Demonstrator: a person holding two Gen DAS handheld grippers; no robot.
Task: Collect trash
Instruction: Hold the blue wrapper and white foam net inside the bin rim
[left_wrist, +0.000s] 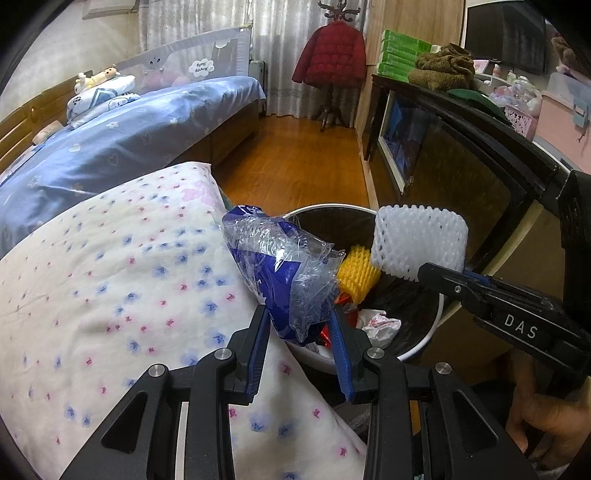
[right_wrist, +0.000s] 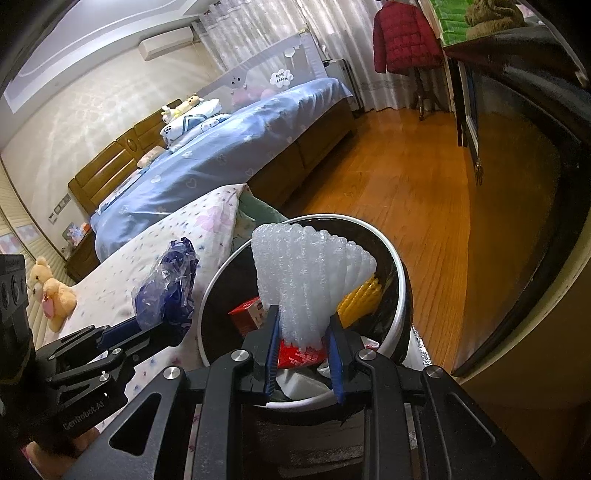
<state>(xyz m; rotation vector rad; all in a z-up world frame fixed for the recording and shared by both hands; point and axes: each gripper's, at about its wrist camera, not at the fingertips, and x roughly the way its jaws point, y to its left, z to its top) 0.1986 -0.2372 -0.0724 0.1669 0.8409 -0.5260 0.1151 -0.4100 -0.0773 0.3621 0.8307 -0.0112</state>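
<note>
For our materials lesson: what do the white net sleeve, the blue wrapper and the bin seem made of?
White net sleeve: soft foam mesh, matte, with open holes. Blue wrapper: thin plastic film, glossy and crinkled, partly see-through. Bin: probably hard plastic, with a smooth white rim and a dark inside.

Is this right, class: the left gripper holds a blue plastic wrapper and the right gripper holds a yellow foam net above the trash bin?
Not quite. The right gripper holds a white foam net, as the right wrist view shows; the yellow foam net already lies in the trash bin. The left gripper does hold the blue plastic wrapper.
</note>
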